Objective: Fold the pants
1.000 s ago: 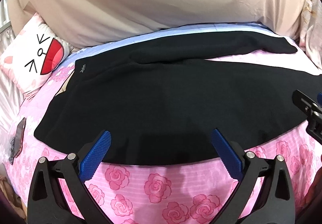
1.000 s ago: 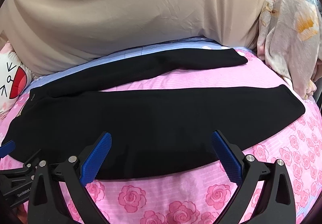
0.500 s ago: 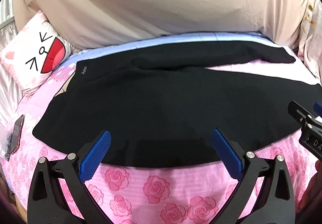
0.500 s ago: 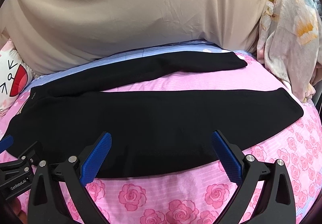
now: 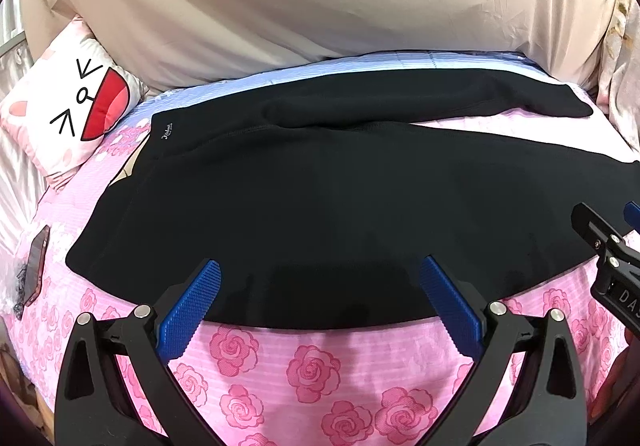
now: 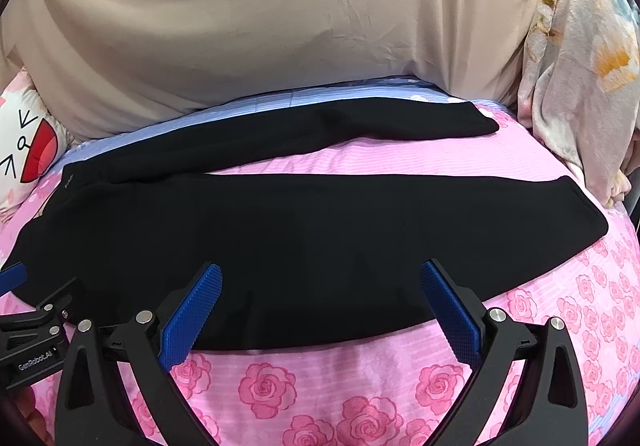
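your left gripper (image 5: 320, 298) and right gripper (image 6: 320, 302) both gape empty over the near edge of the black pants (image 6: 304, 246), spread flat.

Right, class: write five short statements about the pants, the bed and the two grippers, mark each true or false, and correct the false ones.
1. The black pants lie spread flat on the pink rose bedsheet. True.
2. The left gripper is clamped on the waistband. False: it is open and holds nothing.
3. The right gripper is open. True.
4. The two legs are stacked. False: they lie apart, with sheet showing between them.
5. The cartoon-face pillow sits by the leg cuffs. False: it is by the waistband.
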